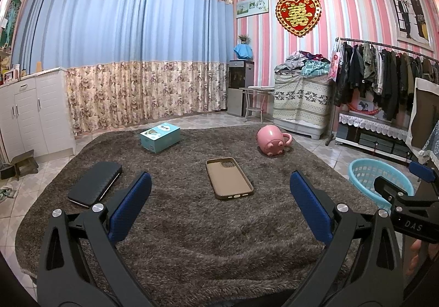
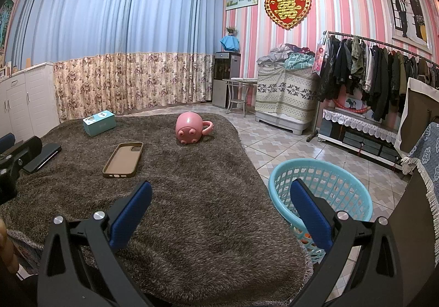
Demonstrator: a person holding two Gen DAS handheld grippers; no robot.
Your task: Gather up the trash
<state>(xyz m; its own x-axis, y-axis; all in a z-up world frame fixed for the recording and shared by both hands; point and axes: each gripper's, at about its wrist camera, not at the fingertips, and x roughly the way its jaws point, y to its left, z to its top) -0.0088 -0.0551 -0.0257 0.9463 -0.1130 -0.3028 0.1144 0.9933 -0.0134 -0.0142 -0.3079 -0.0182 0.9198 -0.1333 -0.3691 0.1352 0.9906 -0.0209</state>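
Note:
A shaggy grey-brown cover (image 1: 192, 238) (image 2: 192, 211) carries a brown phone case (image 1: 229, 178) (image 2: 123, 159), a teal box (image 1: 160, 137) (image 2: 99, 122), a tipped pink pig mug (image 1: 271, 140) (image 2: 192, 128) and a black wallet-like case (image 1: 94, 184) (image 2: 42, 157). A light blue plastic basket (image 1: 367, 178) (image 2: 321, 192) stands on the floor at the right edge. My left gripper (image 1: 221, 183) hovers open just short of the phone case, holding nothing. My right gripper (image 2: 221, 193) is open and empty over the cover's right edge, its right finger in front of the basket.
White cabinets (image 1: 30, 115) stand at the left, curtains (image 1: 123, 60) behind. A water dispenser (image 1: 240, 87), small table, covered bin and clothes rack (image 1: 384, 74) line the right wall. Tiled floor (image 2: 288, 142) lies open right of the cover. Something orange lies inside the basket (image 2: 306, 237).

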